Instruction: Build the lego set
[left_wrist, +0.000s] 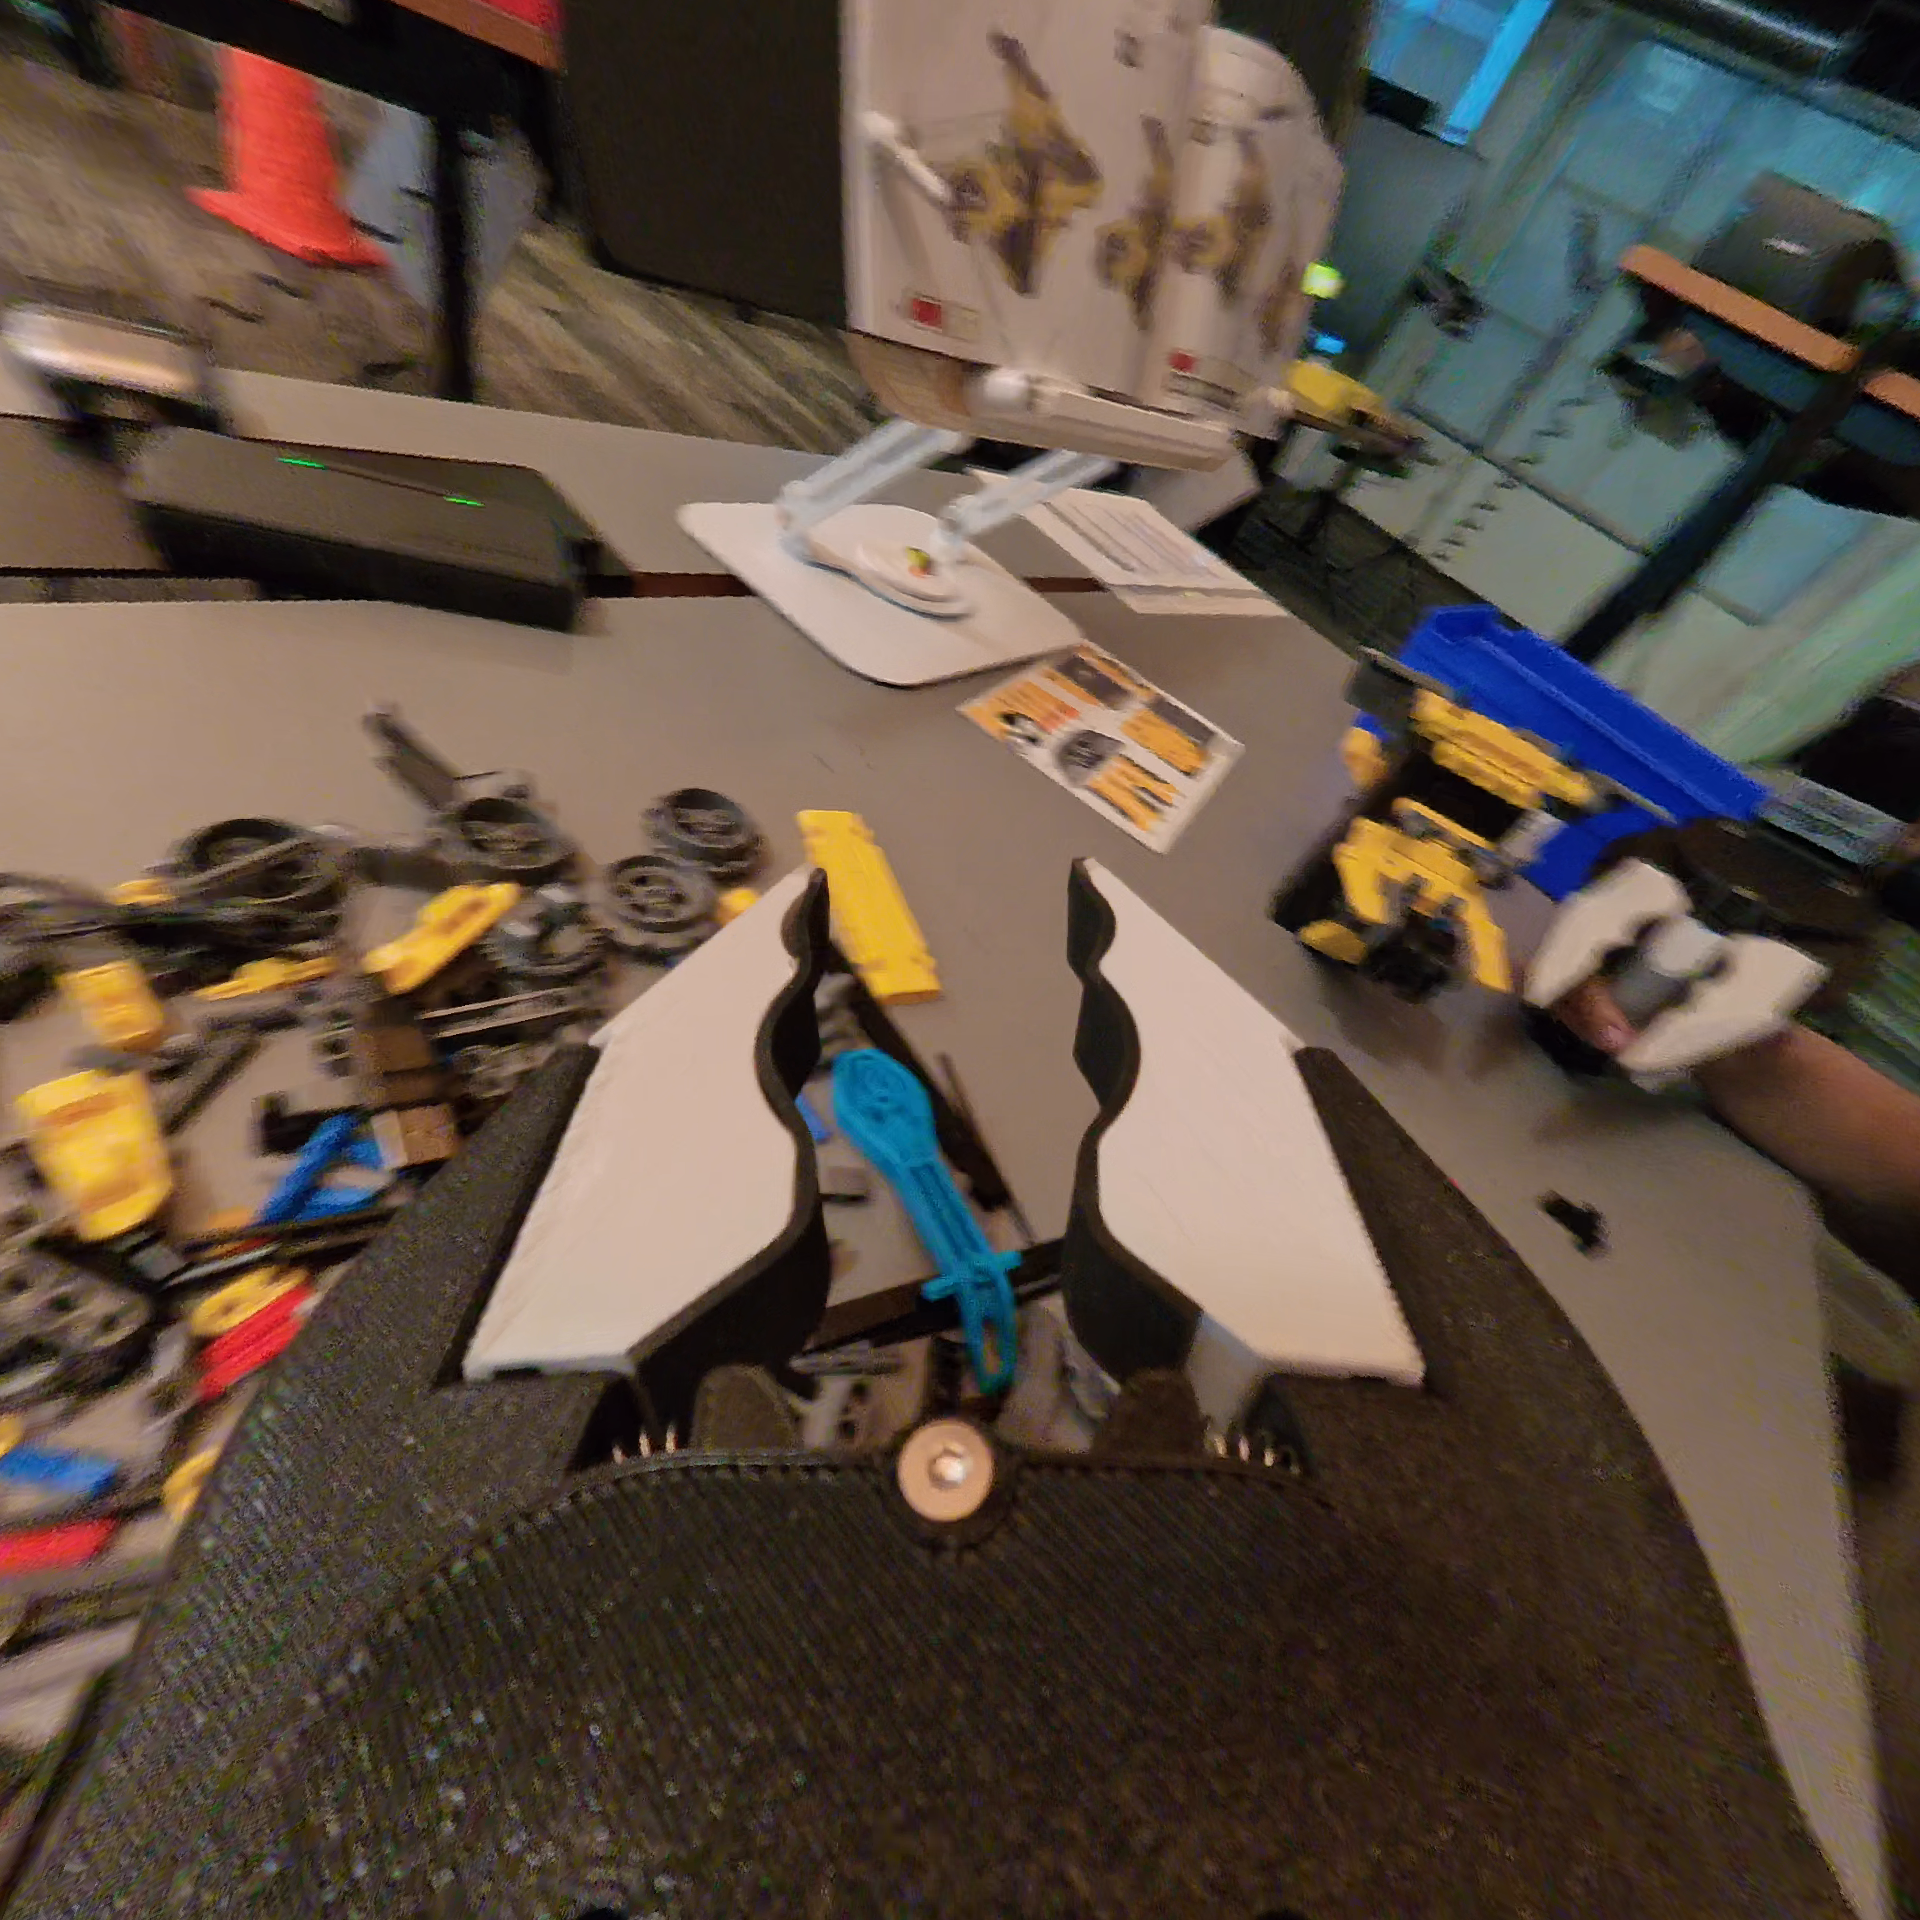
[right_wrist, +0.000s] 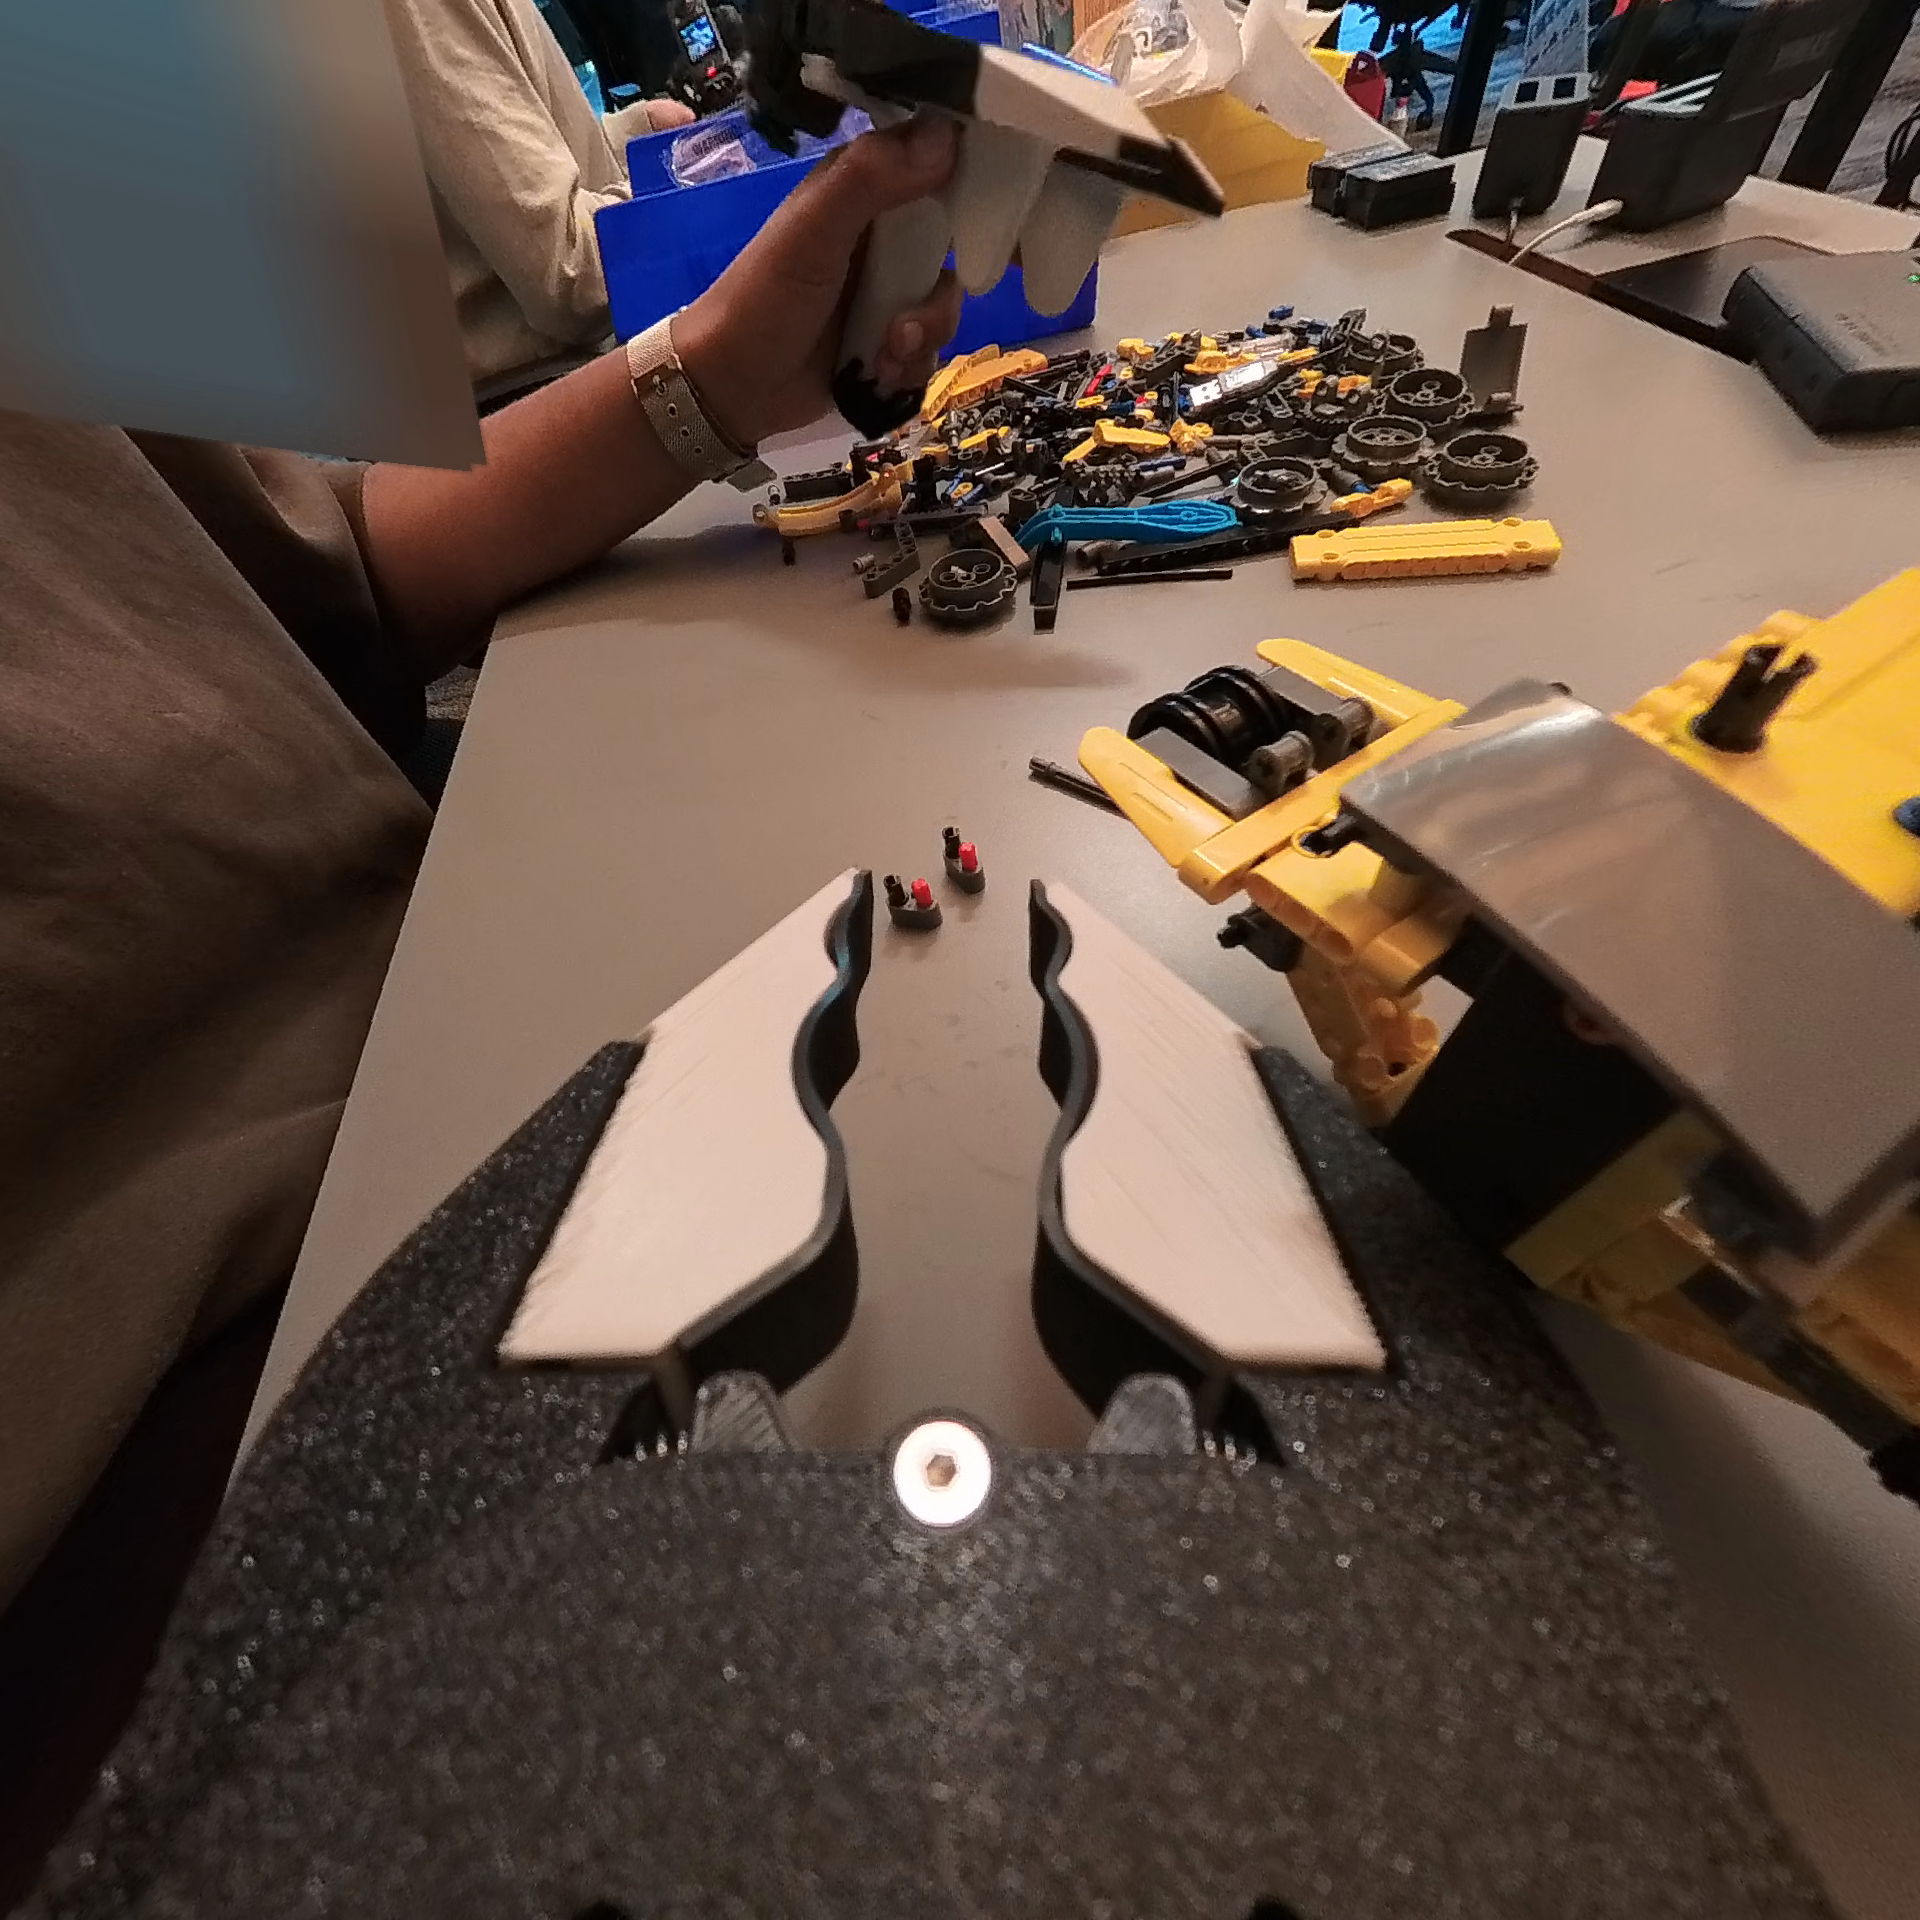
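Right gripper (right_wrist: 945, 894): jaws parted, nothing held between them, held low over the grey table (right_wrist: 644, 831). Two small grey connectors with red pins (right_wrist: 940, 883) are seen on the table just beyond the fingertips at 12 o'clock, apart from both fingers. A yellow-and-black brick-built vehicle model (right_wrist: 1558, 997) is seen close at 3 o'clock, beside the right finger; contact cannot be told. Farther out at 1 o'clock a heap of loose building parts (right_wrist: 1174, 457) is spread, with a long yellow beam (right_wrist: 1423, 548) at its near edge and a blue bin (right_wrist: 717, 239) behind at 11 o'clock.

Left gripper (left_wrist: 945, 883): jaws wide apart, nothing gripped, hovering above the heap (left_wrist: 312, 1039). A light-blue tool-shaped part (left_wrist: 914, 1174) is seen lying between the fingers below, not clamped. The yellow beam (left_wrist: 868, 904) is seen by the left fingertip at 12 o'clock. At 2 o'clock the model (left_wrist: 1423, 862) and the right gripper's gloved hand (left_wrist: 1662, 977) are seen. A printed sheet (left_wrist: 1101, 748) and a white stand (left_wrist: 883, 592) lie farther off at 12 to 1 o'clock
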